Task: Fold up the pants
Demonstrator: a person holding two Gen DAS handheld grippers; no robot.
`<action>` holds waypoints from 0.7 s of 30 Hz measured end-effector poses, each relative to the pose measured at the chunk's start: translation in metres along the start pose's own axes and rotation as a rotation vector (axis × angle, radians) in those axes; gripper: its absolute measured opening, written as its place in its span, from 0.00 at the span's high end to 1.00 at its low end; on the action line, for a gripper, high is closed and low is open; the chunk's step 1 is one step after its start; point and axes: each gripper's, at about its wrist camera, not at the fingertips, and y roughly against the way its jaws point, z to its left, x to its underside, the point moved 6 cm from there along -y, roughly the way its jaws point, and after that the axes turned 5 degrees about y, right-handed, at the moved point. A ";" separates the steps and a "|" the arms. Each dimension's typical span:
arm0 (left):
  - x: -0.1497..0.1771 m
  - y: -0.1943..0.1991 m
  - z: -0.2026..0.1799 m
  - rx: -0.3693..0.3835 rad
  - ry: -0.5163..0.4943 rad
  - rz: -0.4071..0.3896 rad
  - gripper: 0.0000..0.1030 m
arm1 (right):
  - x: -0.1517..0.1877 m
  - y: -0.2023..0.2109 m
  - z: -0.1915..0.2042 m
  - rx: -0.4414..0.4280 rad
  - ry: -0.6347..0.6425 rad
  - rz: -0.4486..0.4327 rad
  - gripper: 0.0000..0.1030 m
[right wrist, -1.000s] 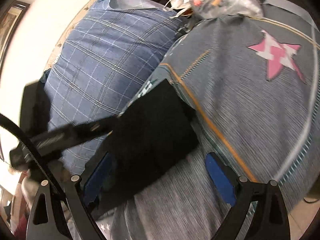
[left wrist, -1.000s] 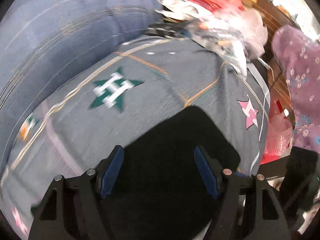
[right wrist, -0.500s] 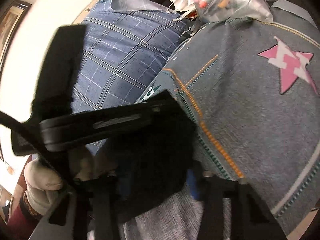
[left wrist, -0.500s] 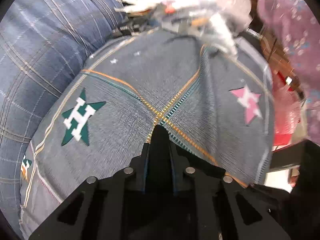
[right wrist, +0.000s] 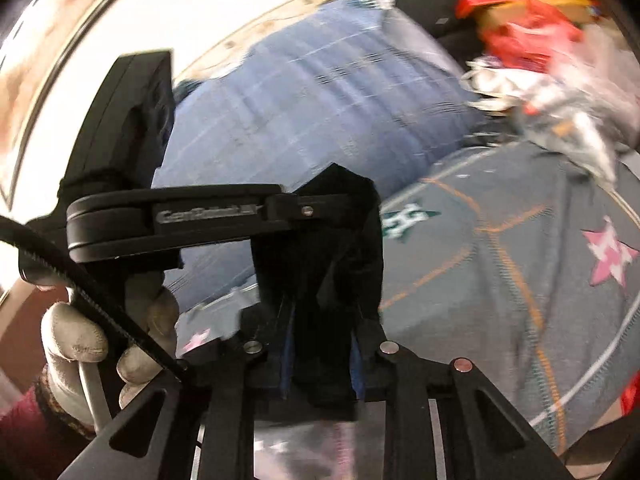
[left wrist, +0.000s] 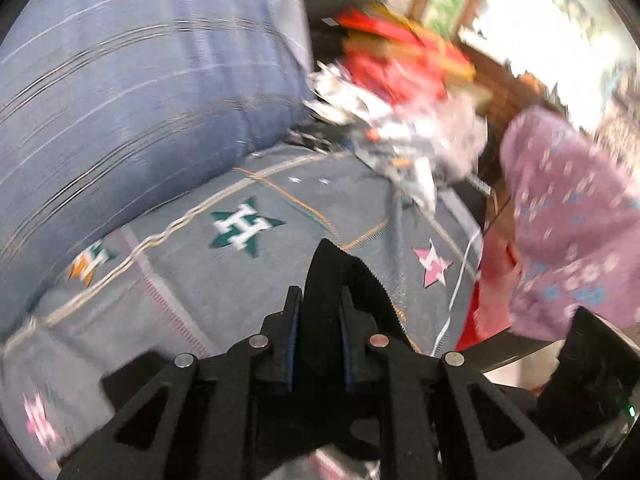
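Black claw (left wrist: 318, 312) with blue pads, silver screws; white-gloved hand (right wrist: 104, 344), maroon sleeve.

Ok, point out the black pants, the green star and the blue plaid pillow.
black pants (left wrist: 336, 276): left wrist view, fabric above the fingers.
green star (left wrist: 244, 227): left wrist view, its white centre.
blue plaid pillow (right wrist: 320, 112): right wrist view, its middle.

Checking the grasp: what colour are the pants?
Black pants, clearest in the left wrist view.
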 end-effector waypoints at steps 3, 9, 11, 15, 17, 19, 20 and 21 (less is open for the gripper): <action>0.022 0.043 0.039 0.009 0.095 -0.059 0.85 | 0.003 -0.005 0.035 -0.051 0.059 0.025 0.78; 0.082 0.114 0.133 0.013 0.310 -0.161 0.87 | 0.033 -0.040 0.129 -0.180 0.218 0.141 0.78; 0.099 0.123 0.160 0.017 0.379 -0.176 0.87 | 0.050 -0.055 0.157 -0.205 0.266 0.190 0.78; 0.134 0.134 0.214 0.046 0.530 -0.203 0.87 | 0.082 -0.089 0.200 -0.233 0.332 0.282 0.79; 0.147 0.135 0.232 0.059 0.581 -0.218 0.87 | 0.095 -0.105 0.215 -0.238 0.355 0.318 0.79; 0.158 0.136 0.248 0.062 0.615 -0.230 0.87 | 0.102 -0.118 0.226 -0.234 0.378 0.343 0.79; 0.163 0.136 0.256 0.065 0.630 -0.234 0.87 | 0.107 -0.126 0.231 -0.231 0.396 0.355 0.79; 0.167 0.135 0.262 0.069 0.646 -0.236 0.87 | 0.112 -0.131 0.235 -0.229 0.412 0.366 0.79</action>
